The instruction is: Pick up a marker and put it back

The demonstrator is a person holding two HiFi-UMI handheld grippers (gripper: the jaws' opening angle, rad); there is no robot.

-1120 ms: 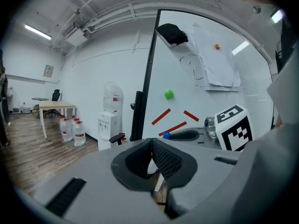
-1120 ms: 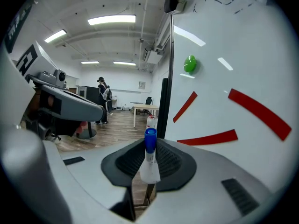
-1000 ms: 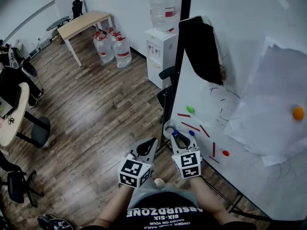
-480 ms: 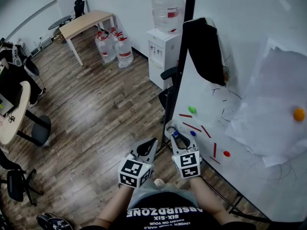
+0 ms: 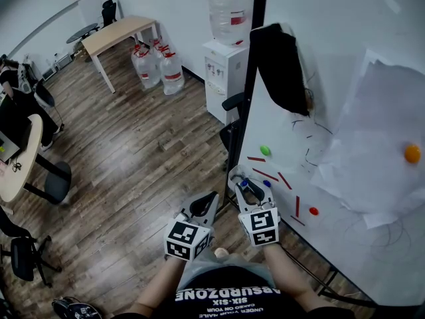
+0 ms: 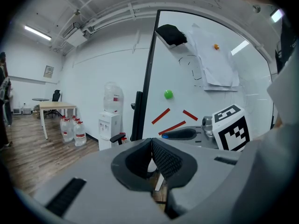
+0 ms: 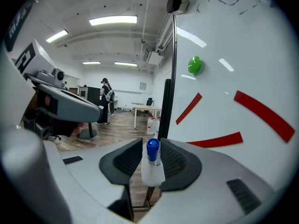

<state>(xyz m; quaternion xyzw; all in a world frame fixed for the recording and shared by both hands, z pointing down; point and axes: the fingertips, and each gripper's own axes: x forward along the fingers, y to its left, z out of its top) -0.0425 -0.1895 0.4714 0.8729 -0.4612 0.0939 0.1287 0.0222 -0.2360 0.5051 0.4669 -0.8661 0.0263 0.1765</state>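
Note:
A white marker with a blue cap stands upright between the jaws of my right gripper. Those jaws have just been opening; a gap shows on the marker's left side, so the pads no longer press it. In the head view the right gripper sits at the whiteboard's lower left corner, with the marker's blue cap between its fingers. My left gripper hangs just left of it, over the floor. Its jaws are shut with nothing between them.
The whiteboard carries red strips, a green magnet, a blue one, a red one, paper sheets and a black cloth. A water dispenser, jugs and a table stand beyond. A person is far left.
The right gripper's jaws have spread wider around the marker. Both hands have stayed where they were.

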